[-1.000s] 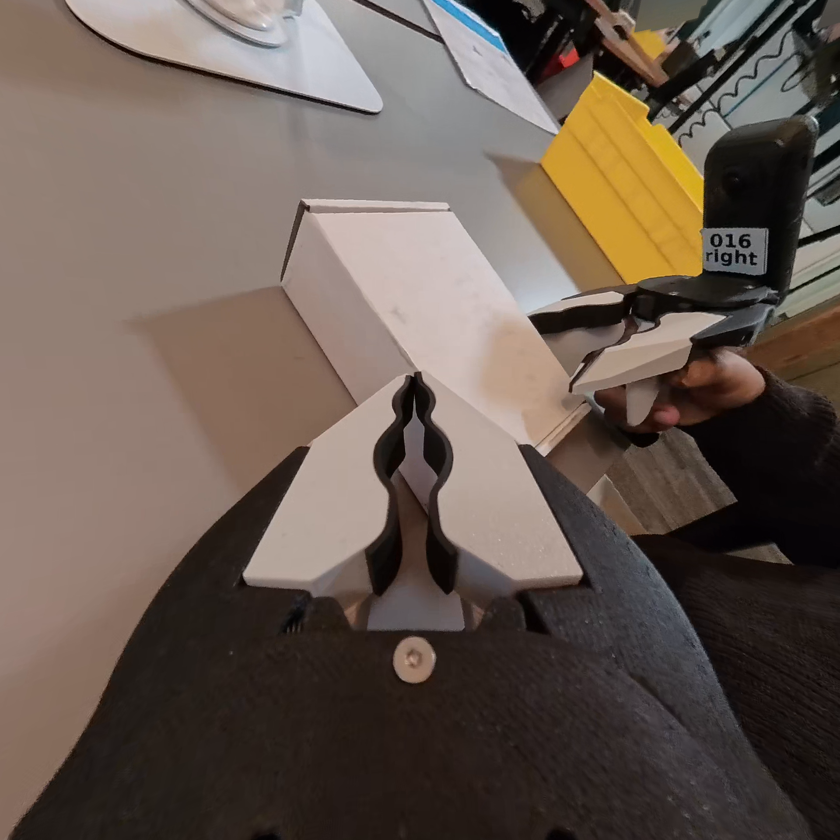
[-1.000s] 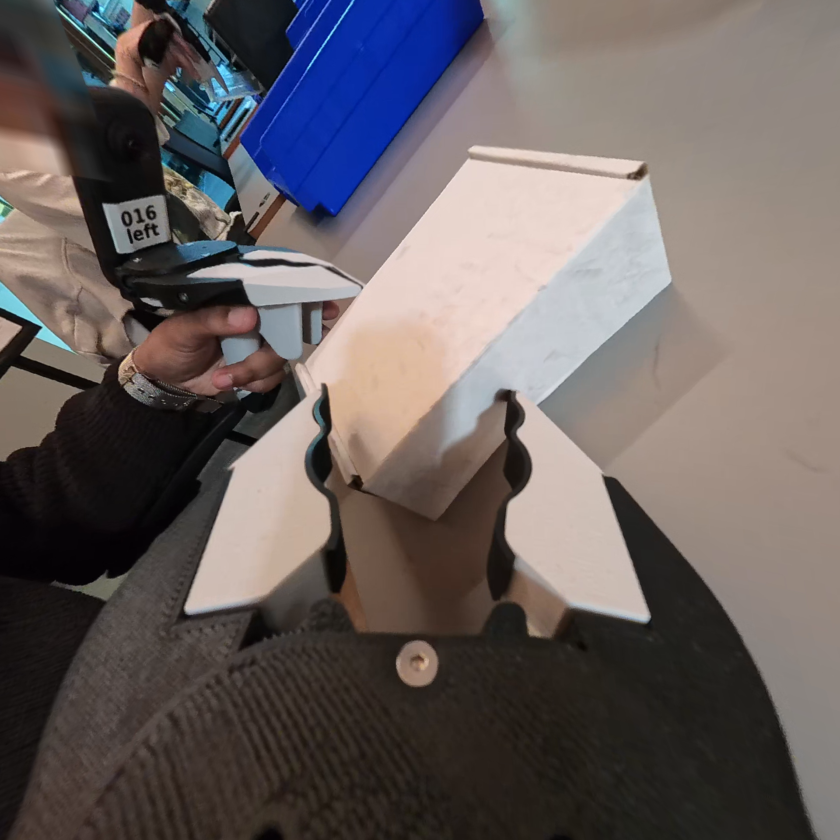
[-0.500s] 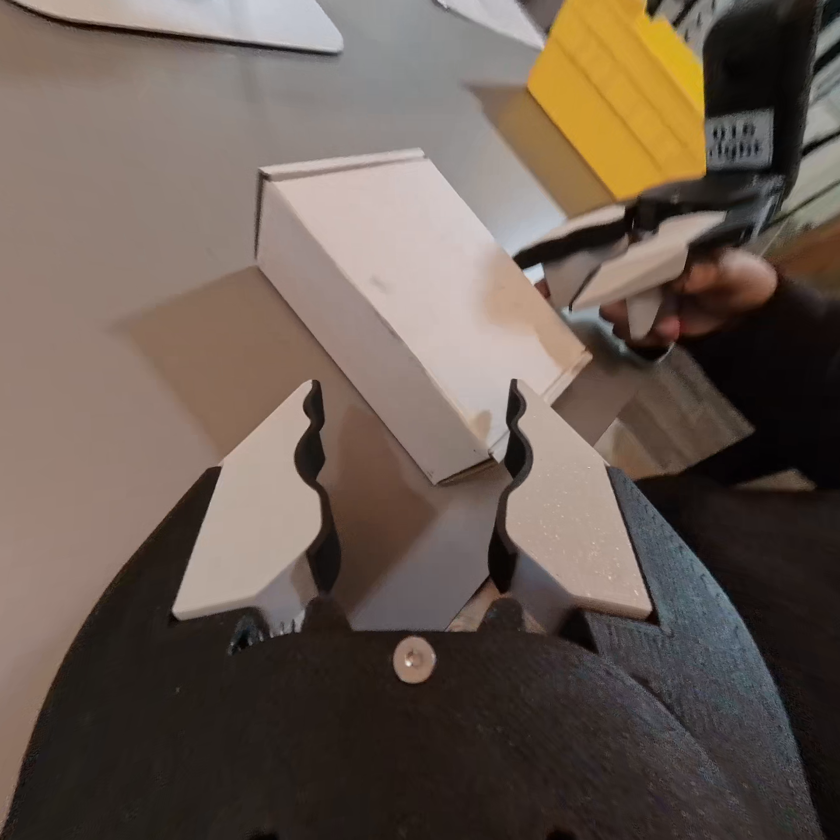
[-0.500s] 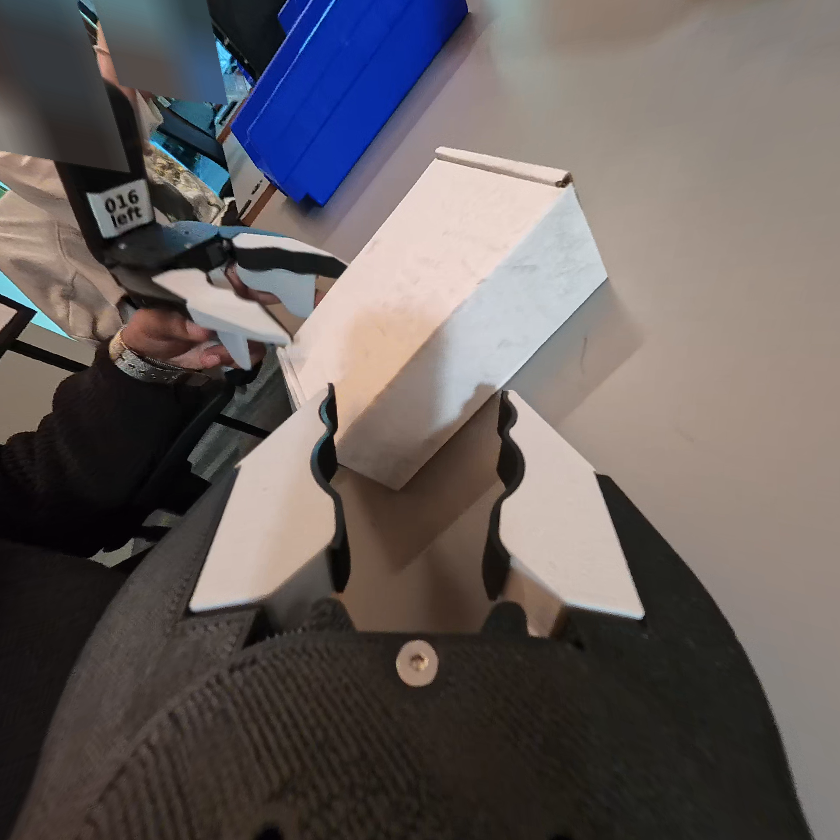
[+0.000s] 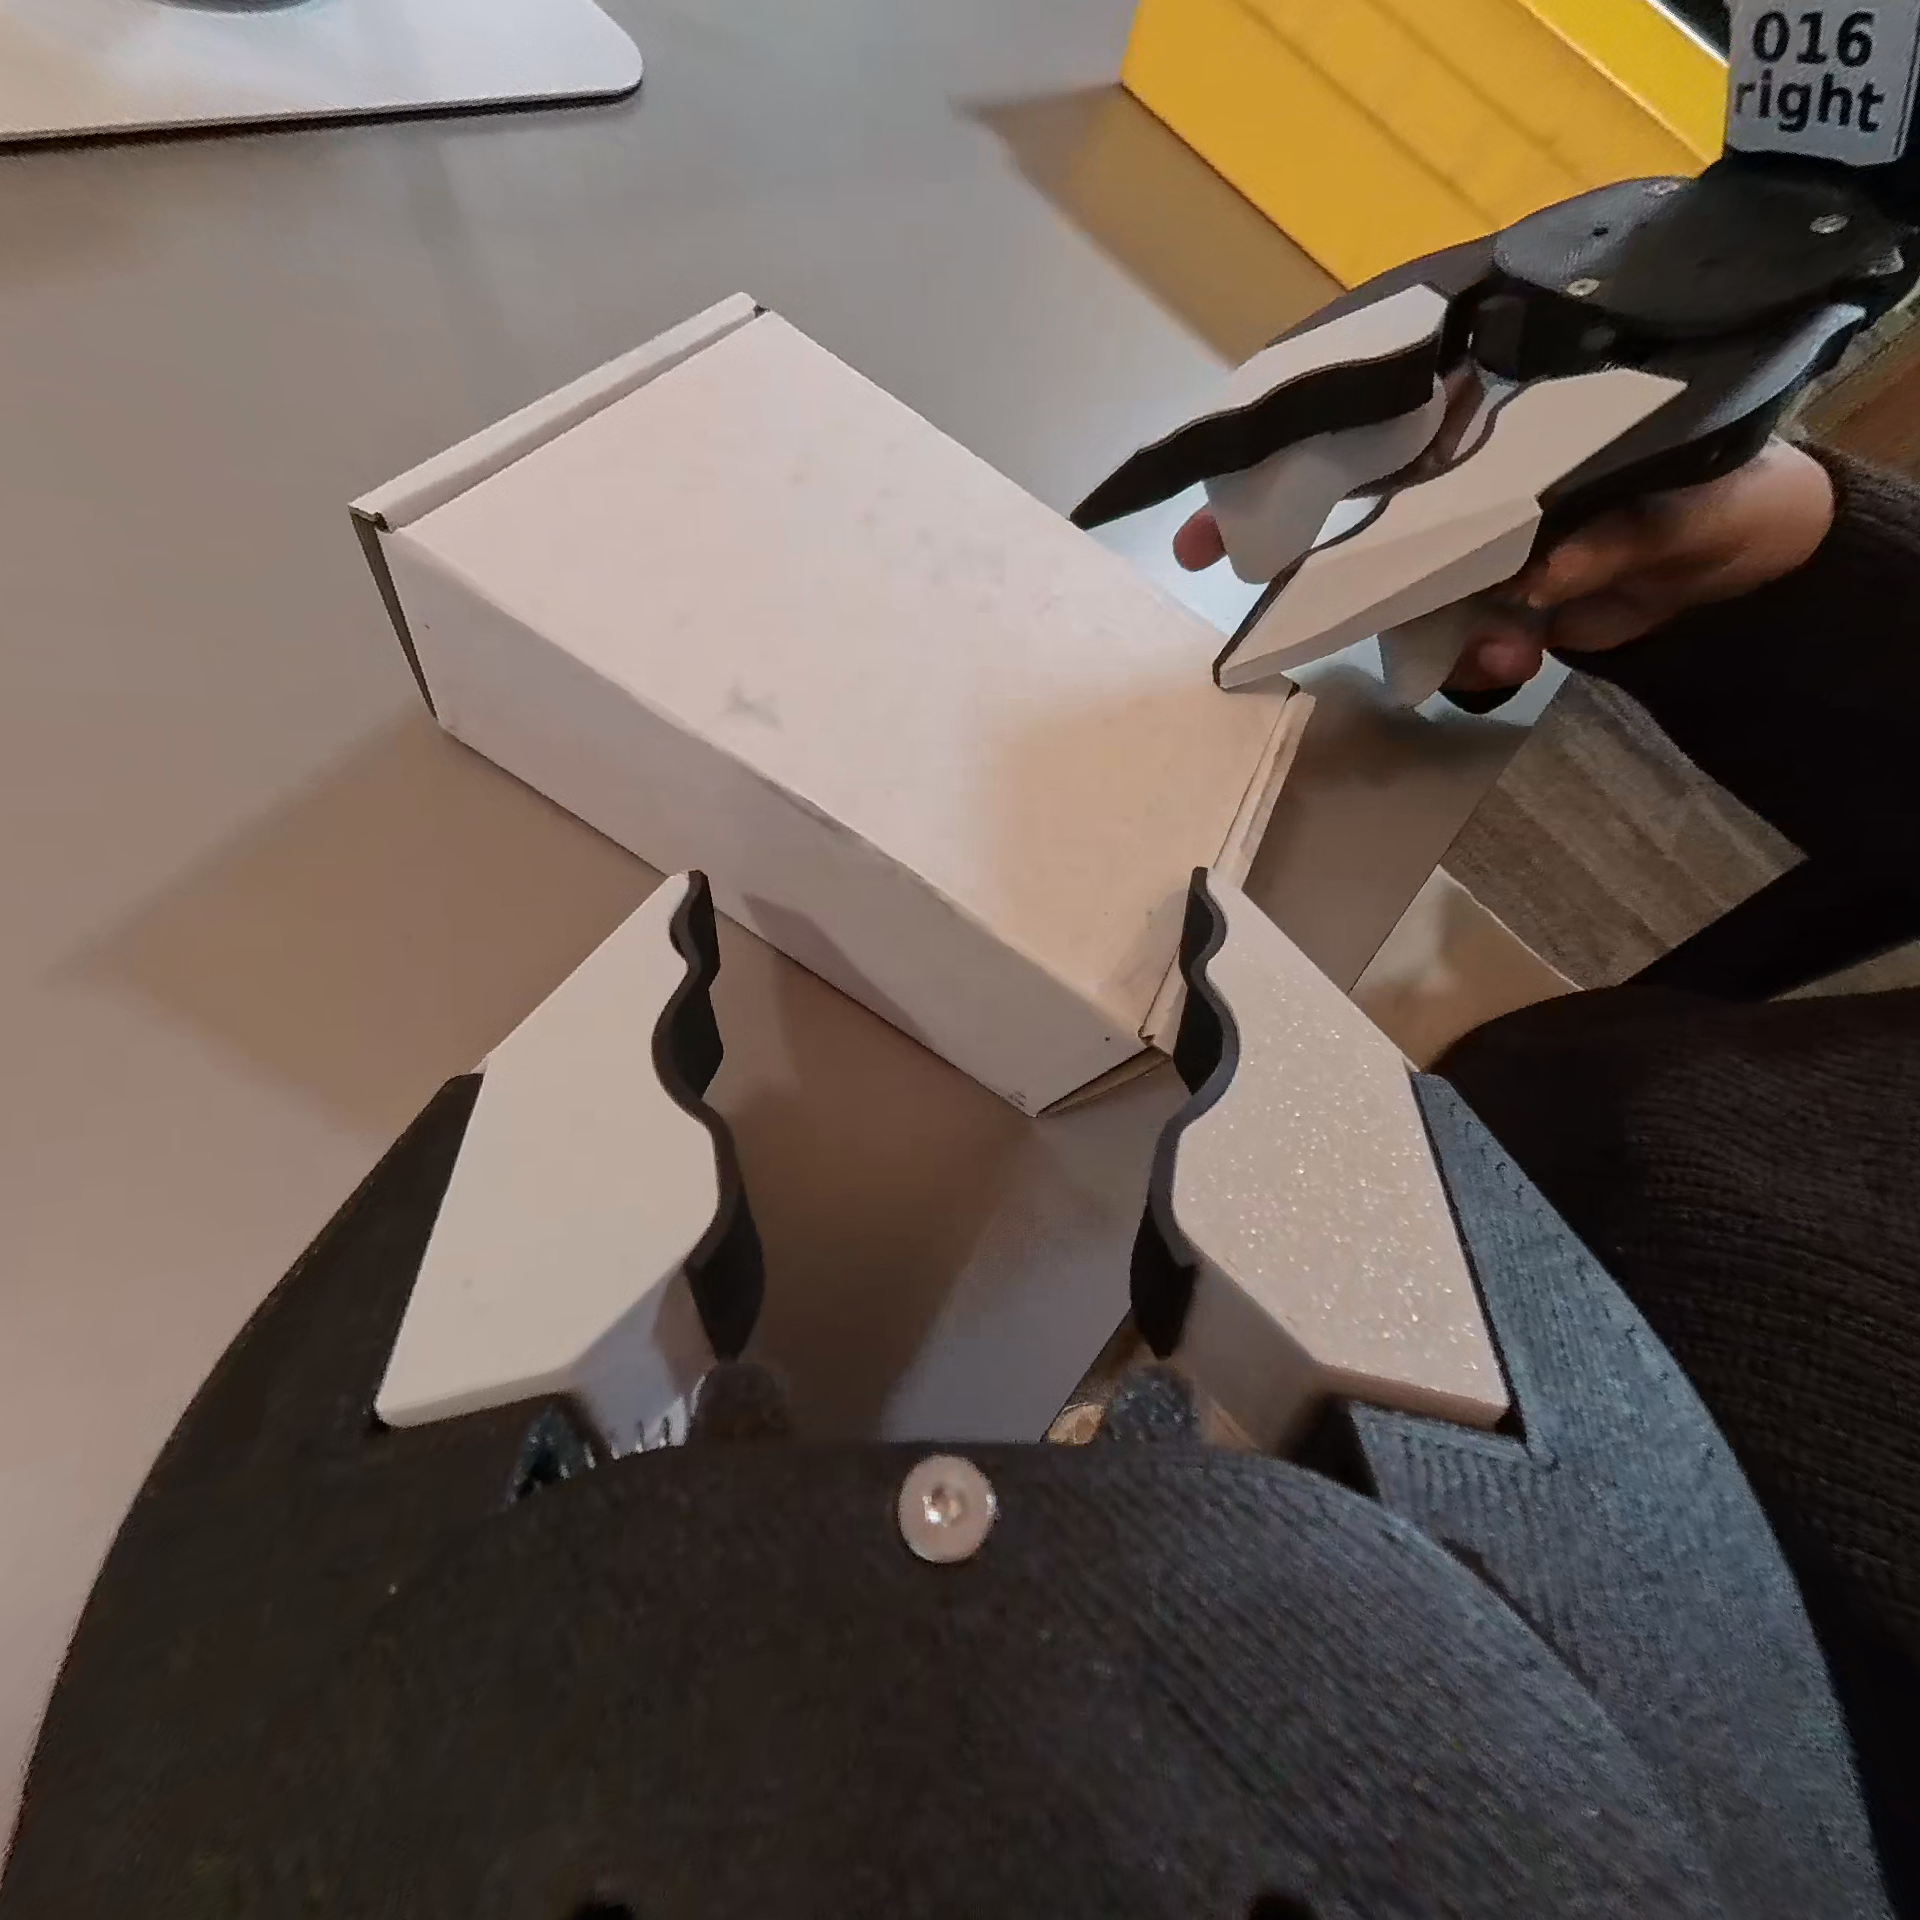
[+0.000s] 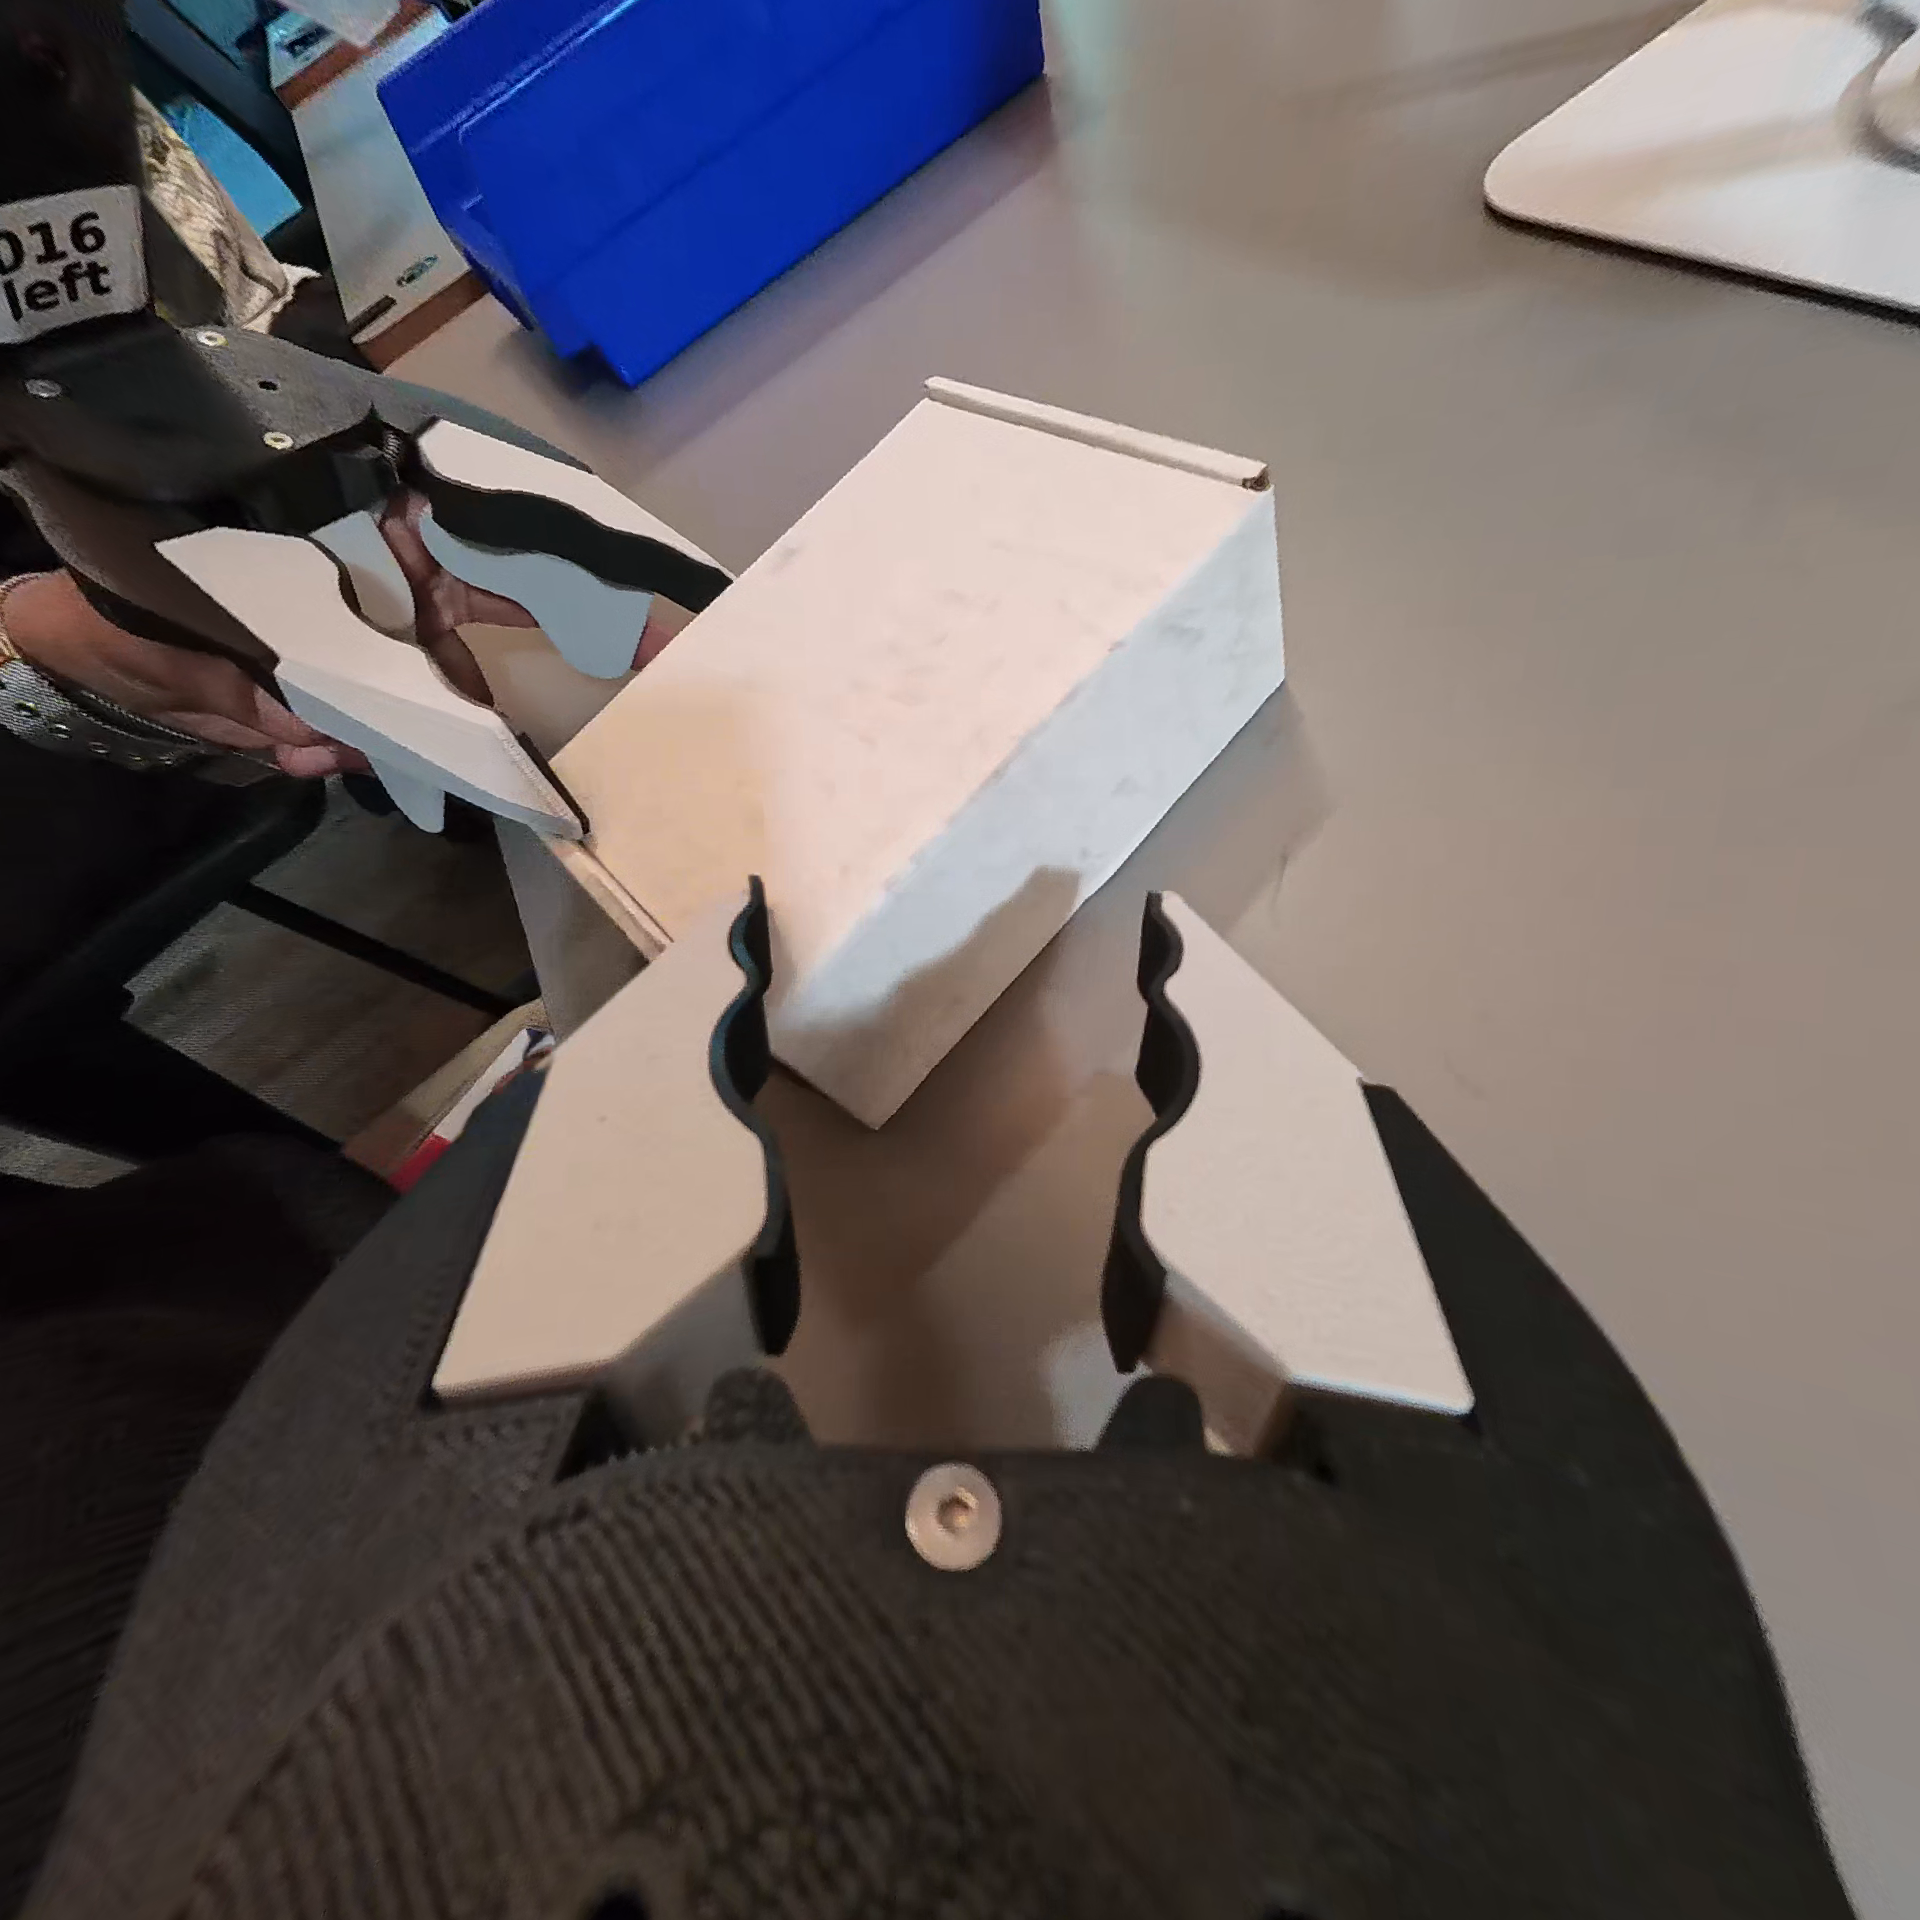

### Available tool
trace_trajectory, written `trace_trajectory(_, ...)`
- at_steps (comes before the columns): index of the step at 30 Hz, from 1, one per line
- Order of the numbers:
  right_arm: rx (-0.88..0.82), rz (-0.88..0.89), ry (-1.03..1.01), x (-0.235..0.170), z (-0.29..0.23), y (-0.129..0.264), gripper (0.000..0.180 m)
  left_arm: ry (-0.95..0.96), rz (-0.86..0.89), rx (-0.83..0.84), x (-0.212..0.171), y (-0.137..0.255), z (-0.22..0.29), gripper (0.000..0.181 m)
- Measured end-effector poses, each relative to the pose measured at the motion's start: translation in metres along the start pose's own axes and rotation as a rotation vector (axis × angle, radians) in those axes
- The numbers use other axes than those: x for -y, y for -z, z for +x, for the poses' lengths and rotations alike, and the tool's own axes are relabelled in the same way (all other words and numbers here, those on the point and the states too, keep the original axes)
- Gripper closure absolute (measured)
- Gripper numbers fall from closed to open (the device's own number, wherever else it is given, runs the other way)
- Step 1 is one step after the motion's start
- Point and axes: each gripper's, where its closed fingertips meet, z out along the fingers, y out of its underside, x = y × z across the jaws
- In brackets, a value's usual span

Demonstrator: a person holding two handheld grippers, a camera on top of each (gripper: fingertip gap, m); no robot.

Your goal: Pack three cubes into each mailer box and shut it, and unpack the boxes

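Note:
A closed white mailer box point(image 5: 810, 665) lies on the grey table near its front edge, also in the right wrist view point(image 6: 956, 707). My left gripper point(image 5: 945, 904) is open, its jaws on either side of the box's near left corner, holding nothing. My right gripper point(image 6: 956, 914) is open at the box's near right corner, holding nothing. Each gripper shows in the other's view, the right one point(image 5: 1174, 592) and the left one point(image 6: 613, 727), both at the box's front end. No cubes are visible.
A yellow bin point(image 5: 1403, 125) stands at the far right and a blue bin point(image 6: 707, 177) at the far left. A white monitor base point(image 5: 291, 62) sits at the back, also in the right wrist view point(image 6: 1714, 177). The table's front edge point(image 5: 1392, 894) is just behind the box.
My left gripper went from shut to open and drew back to the box's corner. The box has turned on the table. My right gripper stayed open and shifted a little.

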Motion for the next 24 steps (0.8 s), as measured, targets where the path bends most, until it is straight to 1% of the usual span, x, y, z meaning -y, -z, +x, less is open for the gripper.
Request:
trace_trajectory(3,-0.002,0.000,0.002,0.000,-0.001,0.000,0.108,0.023,0.010,-0.007,0.002,0.000,0.001,0.093)
trace_trajectory(5,0.003,0.000,-0.003,0.000,-0.002,0.000,0.108,0.055,0.016,0.001,0.003,0.000,-0.002,0.101)
trace_trajectory(9,0.007,-0.009,0.008,-0.002,-0.007,-0.002,0.107,0.131,0.040,-0.027,0.006,-0.001,-0.002,0.104)
trace_trajectory(12,-0.007,-0.007,0.032,-0.001,-0.009,-0.002,0.107,0.164,0.049,0.028,0.007,0.000,-0.013,0.108)
trace_trajectory(15,-0.006,-0.006,0.024,-0.001,-0.008,-0.003,0.106,0.174,0.052,0.090,0.007,0.003,-0.024,0.101)
trace_trajectory(17,-0.002,-0.004,0.011,-0.001,-0.007,-0.003,0.105,0.205,0.057,0.110,0.008,0.005,-0.028,0.094)
trace_trajectory(19,0.001,-0.003,-0.004,-0.002,-0.006,-0.003,0.103,0.231,0.059,0.152,0.007,0.007,-0.037,0.095)
trace_trajectory(21,0.014,-0.002,-0.031,-0.003,-0.006,-0.004,0.102,0.192,0.038,0.257,0.006,0.010,-0.051,0.076)
trace_trajectory(24,0.051,-0.003,-0.084,-0.005,-0.006,-0.005,0.102,0.120,0.030,0.315,0.010,0.013,-0.049,0.079)
